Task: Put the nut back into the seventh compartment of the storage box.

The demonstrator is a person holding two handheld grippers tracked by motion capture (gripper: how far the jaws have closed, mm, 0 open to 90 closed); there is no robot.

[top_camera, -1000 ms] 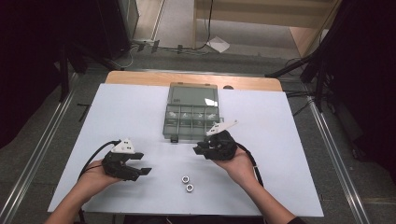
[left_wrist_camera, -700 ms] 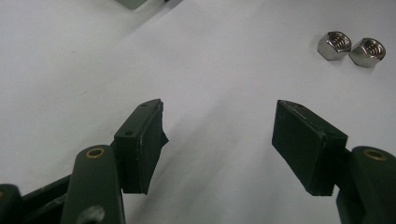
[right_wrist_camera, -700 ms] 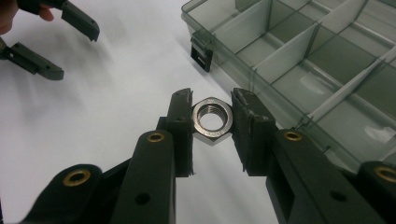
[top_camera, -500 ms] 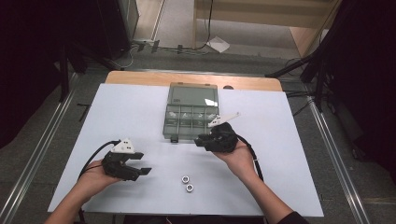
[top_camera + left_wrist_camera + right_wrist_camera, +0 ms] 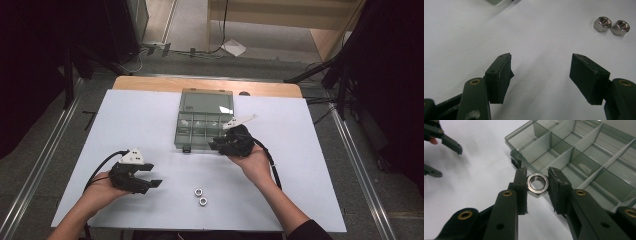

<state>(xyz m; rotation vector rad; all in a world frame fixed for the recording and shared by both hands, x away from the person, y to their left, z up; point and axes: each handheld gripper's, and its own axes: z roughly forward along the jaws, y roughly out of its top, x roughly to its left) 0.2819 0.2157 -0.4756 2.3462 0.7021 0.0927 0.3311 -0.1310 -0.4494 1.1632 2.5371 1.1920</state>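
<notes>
My right gripper (image 5: 537,182) is shut on a silver hex nut (image 5: 538,183), held just above the near edge of a clear compartment box (image 5: 584,152). From above, that gripper (image 5: 216,146) sits at the front right corner of the box (image 5: 205,120). My left gripper (image 5: 154,175) rests low over the white table at the front left, its jaws open with nothing between them. In the left gripper view (image 5: 541,75) two more hex nuts (image 5: 611,25) lie side by side ahead to the right; from above these nuts (image 5: 200,196) are near the front edge.
The box's lid (image 5: 206,101) stands open toward the back of the white table (image 5: 140,120). Cables trail from both grippers. A wooden strip (image 5: 150,82) borders the table's far edge, with dark stands and floor beyond.
My right gripper has carried the nut away from me, up to the box's front right corner. The left gripper has stayed where it was.
</notes>
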